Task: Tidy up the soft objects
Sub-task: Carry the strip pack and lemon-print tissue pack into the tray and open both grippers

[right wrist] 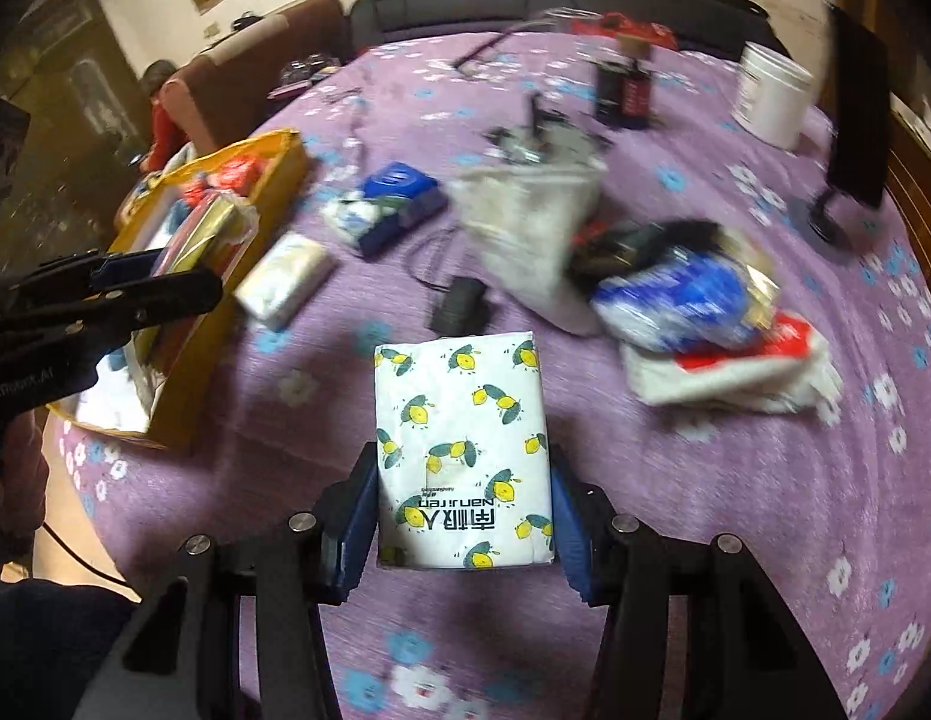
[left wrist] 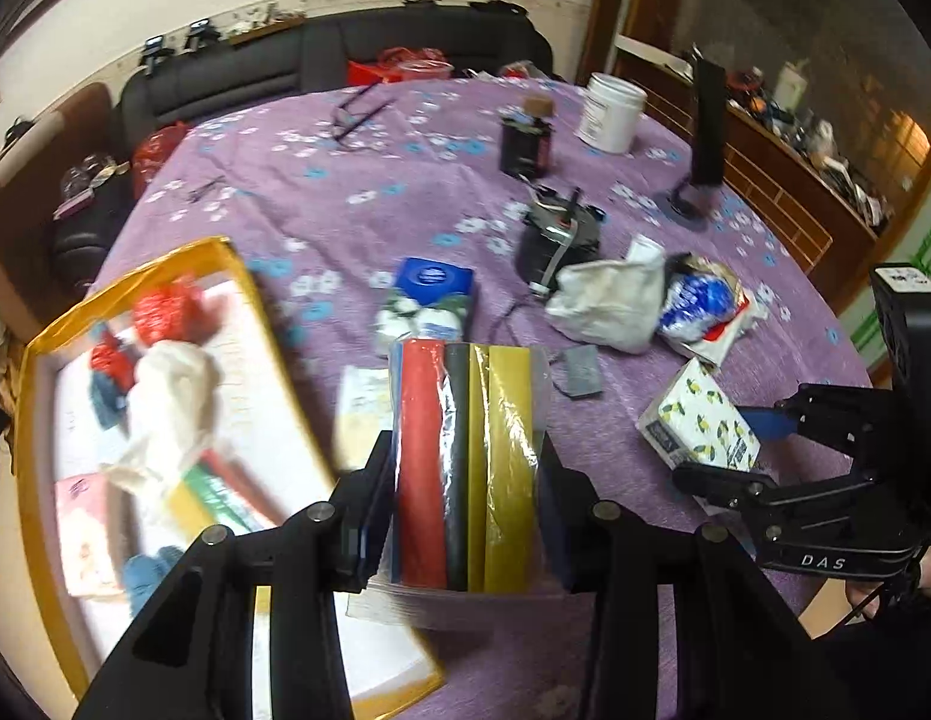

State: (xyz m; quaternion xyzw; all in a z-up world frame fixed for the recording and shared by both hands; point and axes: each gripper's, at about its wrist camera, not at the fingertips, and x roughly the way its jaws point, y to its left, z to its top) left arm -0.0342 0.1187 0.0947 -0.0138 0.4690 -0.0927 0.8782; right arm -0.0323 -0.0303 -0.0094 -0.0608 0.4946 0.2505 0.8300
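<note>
The left hand-held gripper [left wrist: 465, 480] is clamped on a clear plastic packet of red, black and yellow cloth strips [left wrist: 468, 468], lifted beside the yellow-rimmed cardboard box [left wrist: 135, 267] already holding soft things. The right hand-held gripper [right wrist: 462, 498] pinches a white lemon-printed tissue pack [right wrist: 462, 450] above the purple flowered surface [right wrist: 705, 480]. Beyond lie a small white tissue pack [right wrist: 285, 285], a blue tissue box [left wrist: 432, 294], a crumpled white bag [left wrist: 609, 303] and a white tub [left wrist: 612, 111].

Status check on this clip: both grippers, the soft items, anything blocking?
Left gripper shut on striped cloth pack. Right gripper shut on lemon-print tissue pack. Yellow box beside, path unobstructed.
</note>
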